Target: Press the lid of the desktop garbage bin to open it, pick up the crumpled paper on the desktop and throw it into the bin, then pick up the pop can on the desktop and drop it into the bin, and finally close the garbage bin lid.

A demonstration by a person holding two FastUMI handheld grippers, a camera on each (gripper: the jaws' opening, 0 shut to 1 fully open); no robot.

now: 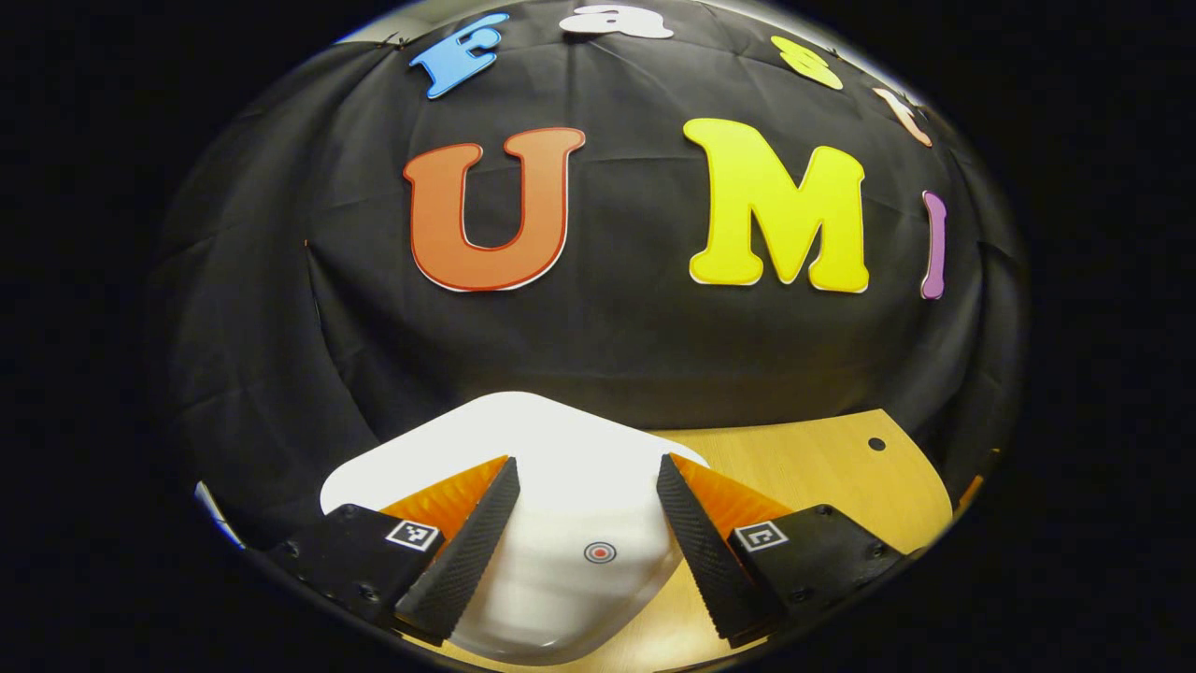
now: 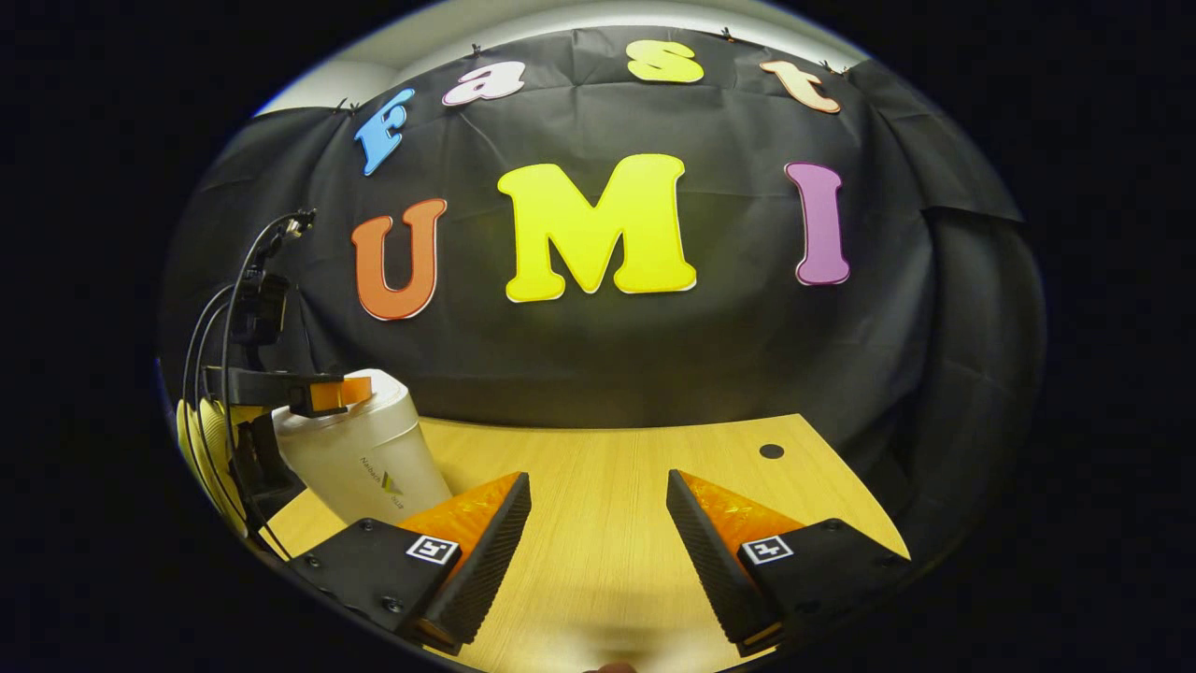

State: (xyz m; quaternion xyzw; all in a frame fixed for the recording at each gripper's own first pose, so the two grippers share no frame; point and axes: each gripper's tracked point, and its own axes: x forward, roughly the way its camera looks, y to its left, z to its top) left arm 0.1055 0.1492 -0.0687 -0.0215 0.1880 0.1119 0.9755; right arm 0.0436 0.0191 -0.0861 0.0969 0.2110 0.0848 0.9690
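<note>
Left gripper (image 1: pixel 587 486) open, fingers spread above the closed white plastic bin lid (image 1: pixel 561 467). Right gripper (image 2: pixel 598 505) open over the bare light wooden desktop (image 2: pixel 607 467); white rounded garbage bin (image 2: pixel 360 458) stands at its left.

A wooden desktop (image 2: pixel 617 486) spreads before the black cloth wall (image 2: pixel 598 355). A small dark round hole (image 2: pixel 772 451) sits near its far right corner. Pale wall shows above the cloth.
</note>
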